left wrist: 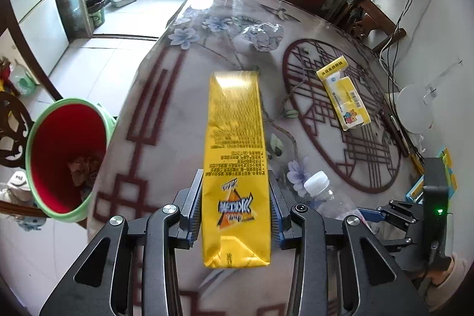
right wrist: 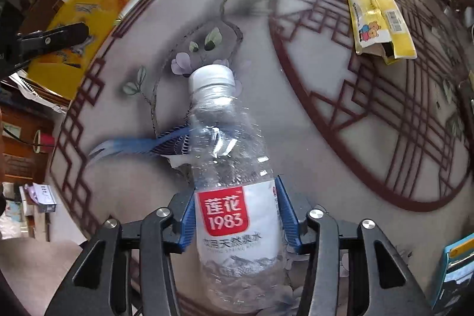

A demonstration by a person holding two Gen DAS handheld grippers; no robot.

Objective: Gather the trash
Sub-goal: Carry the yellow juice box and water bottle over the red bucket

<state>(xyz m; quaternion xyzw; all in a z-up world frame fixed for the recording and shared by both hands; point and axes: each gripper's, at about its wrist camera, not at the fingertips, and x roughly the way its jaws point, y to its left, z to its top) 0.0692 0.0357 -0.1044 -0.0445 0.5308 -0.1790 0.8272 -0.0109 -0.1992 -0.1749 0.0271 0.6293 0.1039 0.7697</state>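
Observation:
My left gripper (left wrist: pixel 235 200) is shut on a long yellow snack wrapper (left wrist: pixel 235 144) and holds it above the table (left wrist: pixel 166 114). My right gripper (right wrist: pixel 235 212) is shut on a clear plastic water bottle (right wrist: pixel 231 156) with a white cap and a red label, held over the table (right wrist: pixel 296 114). The bottle also shows in the left wrist view (left wrist: pixel 326 197). The wrapper shows at the left of the right wrist view (right wrist: pixel 86 19). A green bin with a red inside (left wrist: pixel 66 156) stands off the table's left edge. It holds some brown scraps.
A torn yellow and white carton (left wrist: pixel 343 95) lies on the table to the right; it also shows in the right wrist view (right wrist: pixel 376 17). Crumpled clear wrap (left wrist: pixel 262 36) lies at the far side. A chair (left wrist: pixel 14 120), cables and a white lamp base (left wrist: pixel 414 108) stand nearby.

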